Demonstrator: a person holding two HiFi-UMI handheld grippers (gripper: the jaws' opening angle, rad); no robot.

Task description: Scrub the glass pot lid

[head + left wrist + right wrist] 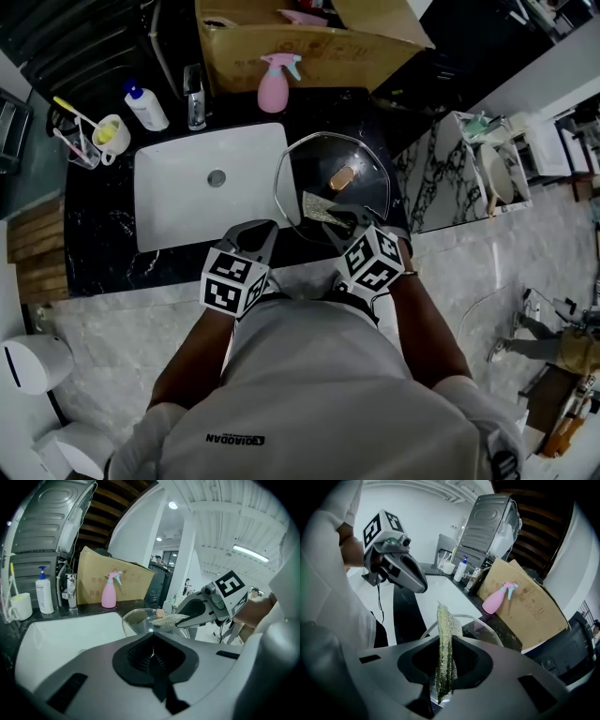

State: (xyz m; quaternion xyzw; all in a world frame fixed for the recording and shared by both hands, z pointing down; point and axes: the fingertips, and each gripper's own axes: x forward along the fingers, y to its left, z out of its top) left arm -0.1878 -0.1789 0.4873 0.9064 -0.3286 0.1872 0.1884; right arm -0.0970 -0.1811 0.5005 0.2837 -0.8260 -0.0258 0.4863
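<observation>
The lid (361, 169) lies on the black counter (103, 234) at the centre right of the head view, just right of the white sink (187, 206). Its left rim reaches over the sink's edge, and its brown knob (342, 177) faces up.

The left gripper (267, 230) comes in from the bottom of the frame to the lid's near left rim. In its own view the left gripper (152, 641) has its jaws together with no gap. The lid (138, 620) sits right at their tips. Whether they pinch the rim cannot be told.

The right gripper (339, 217) sits beside it, over the near part of the lid. Its jaws are closed on a glittery mesh scourer (321, 206), which lies against the glass below the knob. In the right gripper view the scourer (447, 634) stands on edge between the jaws of the right gripper (446, 653) and sticks out past them toward the lid (480, 630). The left gripper (421, 587) shows at the upper left of that view.

At the top of the head view a pink spray bottle (273, 86) stands before a cardboard box (309, 52). A tap (194, 94), a white soap bottle (145, 106) and a cup (111, 134) of brushes stand to its left.
</observation>
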